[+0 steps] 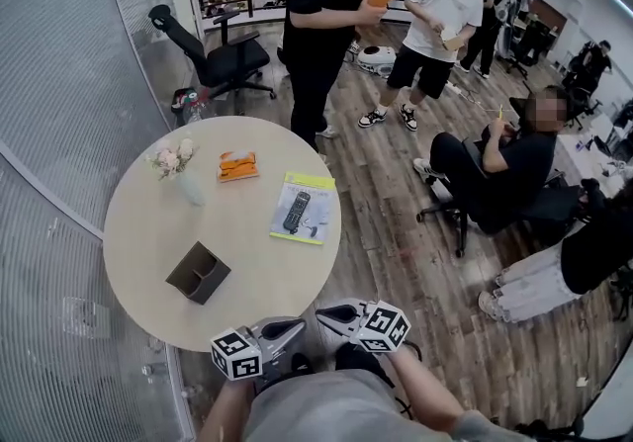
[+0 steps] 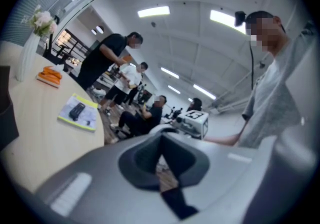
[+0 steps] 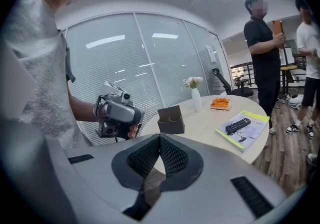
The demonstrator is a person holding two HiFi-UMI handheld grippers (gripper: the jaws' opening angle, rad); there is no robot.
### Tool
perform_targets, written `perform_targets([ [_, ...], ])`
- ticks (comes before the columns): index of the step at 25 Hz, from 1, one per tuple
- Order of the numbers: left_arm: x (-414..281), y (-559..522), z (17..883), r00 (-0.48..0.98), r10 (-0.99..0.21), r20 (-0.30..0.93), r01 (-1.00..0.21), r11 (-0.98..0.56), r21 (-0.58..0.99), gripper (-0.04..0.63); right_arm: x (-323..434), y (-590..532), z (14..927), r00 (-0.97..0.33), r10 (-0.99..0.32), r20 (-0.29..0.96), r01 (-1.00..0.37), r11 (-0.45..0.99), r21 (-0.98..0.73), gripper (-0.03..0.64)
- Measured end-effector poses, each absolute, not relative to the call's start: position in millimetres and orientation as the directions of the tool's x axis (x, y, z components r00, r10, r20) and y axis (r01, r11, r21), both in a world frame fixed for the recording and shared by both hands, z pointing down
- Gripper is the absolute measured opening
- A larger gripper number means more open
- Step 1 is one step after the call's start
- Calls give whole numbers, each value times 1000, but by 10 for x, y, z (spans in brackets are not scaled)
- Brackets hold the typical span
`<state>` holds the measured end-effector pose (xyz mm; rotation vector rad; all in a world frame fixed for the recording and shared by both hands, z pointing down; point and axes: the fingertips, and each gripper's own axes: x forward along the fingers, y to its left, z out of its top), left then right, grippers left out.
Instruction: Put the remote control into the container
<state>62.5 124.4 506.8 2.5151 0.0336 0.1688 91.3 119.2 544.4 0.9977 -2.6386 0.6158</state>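
The black remote control lies on a yellow-edged booklet at the right side of the round table. In the right gripper view the remote control is far right, and in the left gripper view the remote control is far left. The dark brown container stands open-topped near the table's front; the container is straight beyond my right jaws. My left gripper and right gripper hover off the table's near edge, both shut and empty, tips close together.
A vase of flowers and an orange packet sit at the table's back. Two people stand beyond the table, another sits on a chair at the right. An office chair stands behind. A glass wall runs along the left.
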Motion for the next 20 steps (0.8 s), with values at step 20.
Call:
perform_targets([
  [20, 1658, 758, 4954, 979, -135, 150, -196, -812, 550, -3, 1921, 672, 5392, -837, -430, 338, -531, 789, -311, 15],
])
